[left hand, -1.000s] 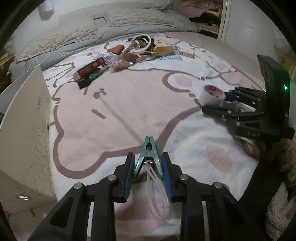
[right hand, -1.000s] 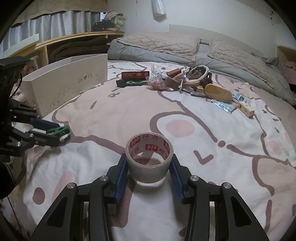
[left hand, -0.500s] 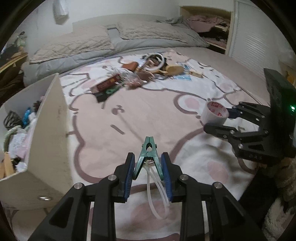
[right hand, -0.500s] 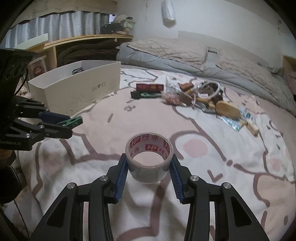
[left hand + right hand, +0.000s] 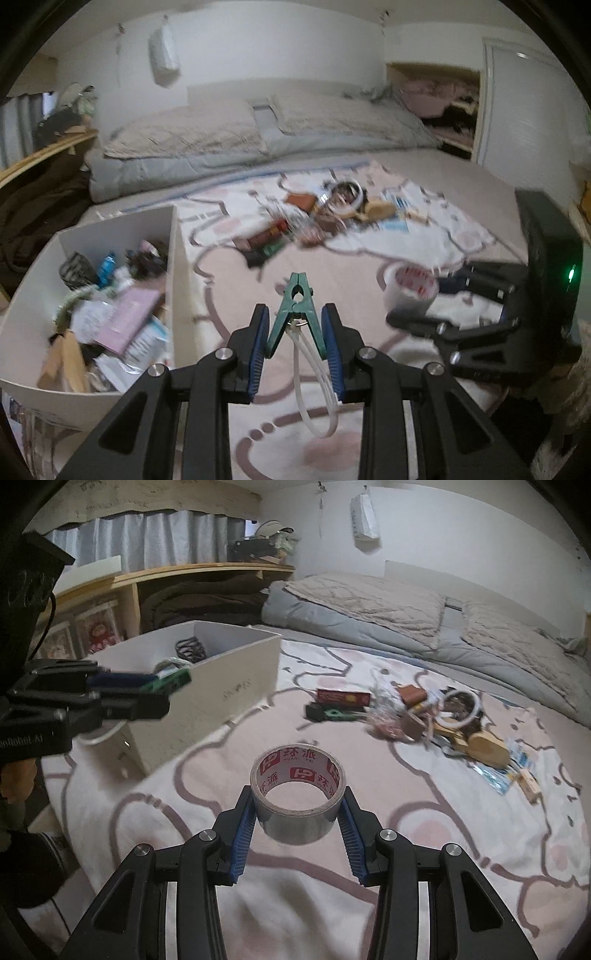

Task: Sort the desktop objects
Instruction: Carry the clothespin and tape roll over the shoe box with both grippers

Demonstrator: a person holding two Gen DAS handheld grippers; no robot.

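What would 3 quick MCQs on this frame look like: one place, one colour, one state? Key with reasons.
1. The white box sits where?
A. on the bed's left side
B. behind the pillows
C. on the floor

2. The clip in the left tongs is:
A. red
B. green
C. yellow

3. The right tongs are:
A. open and empty
B. shut on nothing
C. shut on the tape roll

Key:
1 A, the right wrist view shows it on the blanket at left.
2 B, its teal-green body shows between the blue pads.
3 C, both pads press the roll's sides, clear of the blanket.
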